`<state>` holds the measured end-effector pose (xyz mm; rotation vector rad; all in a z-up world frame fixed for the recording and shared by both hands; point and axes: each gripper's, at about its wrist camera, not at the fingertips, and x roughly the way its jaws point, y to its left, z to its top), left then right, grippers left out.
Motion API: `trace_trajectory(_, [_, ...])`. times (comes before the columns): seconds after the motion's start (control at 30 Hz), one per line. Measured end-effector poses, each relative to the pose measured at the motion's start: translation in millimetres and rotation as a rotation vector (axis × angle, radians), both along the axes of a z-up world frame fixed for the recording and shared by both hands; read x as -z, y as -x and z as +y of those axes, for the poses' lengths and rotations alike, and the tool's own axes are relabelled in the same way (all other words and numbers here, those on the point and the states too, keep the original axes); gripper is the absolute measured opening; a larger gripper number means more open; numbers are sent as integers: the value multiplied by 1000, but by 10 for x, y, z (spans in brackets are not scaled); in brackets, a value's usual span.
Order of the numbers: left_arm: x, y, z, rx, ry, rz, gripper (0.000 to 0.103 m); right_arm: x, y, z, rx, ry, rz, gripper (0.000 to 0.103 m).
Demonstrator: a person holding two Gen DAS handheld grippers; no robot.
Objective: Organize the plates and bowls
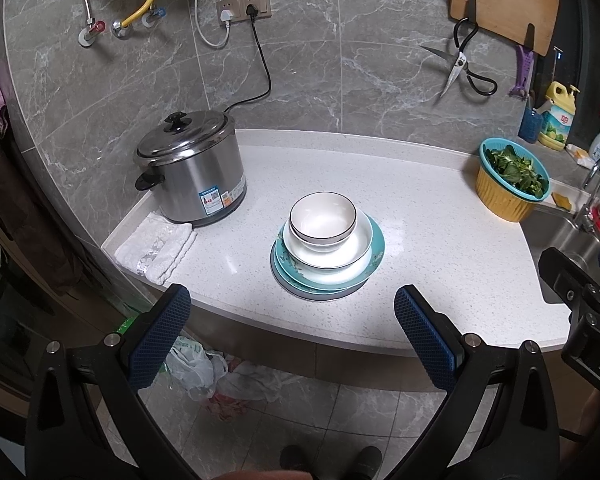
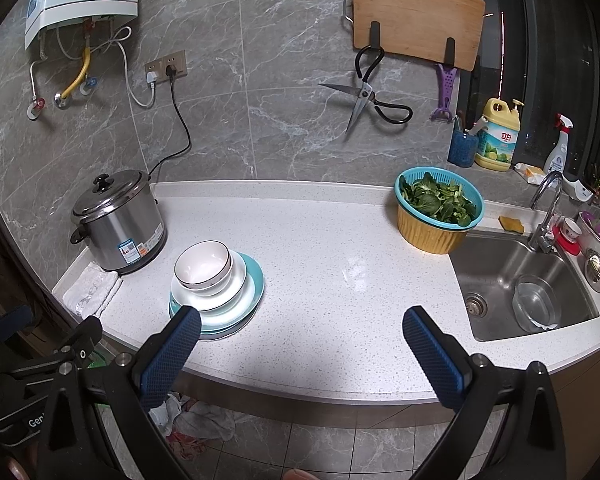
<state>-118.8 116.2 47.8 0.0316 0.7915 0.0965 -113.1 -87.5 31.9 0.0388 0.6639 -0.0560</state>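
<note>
A stack of dishes stands on the white counter (image 1: 440, 240): a small white bowl (image 1: 323, 219) nested in a wider white bowl (image 1: 360, 246), on teal plates (image 1: 374, 258). The same stack shows in the right wrist view, with the bowl (image 2: 202, 265) on top of the teal plates (image 2: 256, 280). My left gripper (image 1: 292, 312) is open and empty, held off the counter's front edge, in front of the stack. My right gripper (image 2: 300, 332) is open and empty, to the right of the stack, its left finger (image 2: 172, 352) overlapping the stack's front rim in the picture.
A steel rice cooker (image 1: 190, 168) and a folded white cloth (image 1: 154, 248) sit left of the stack. A teal colander of greens in a yellow bowl (image 2: 438, 210) stands by the sink (image 2: 520, 280), which holds a glass bowl (image 2: 536, 304). Scissors and a cutting board hang on the wall.
</note>
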Motion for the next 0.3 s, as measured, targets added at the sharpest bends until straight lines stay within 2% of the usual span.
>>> trace_trajectory(0.3, [-6, -40, 62, 15, 1, -4, 103, -2, -1, 7, 1, 0, 1, 103])
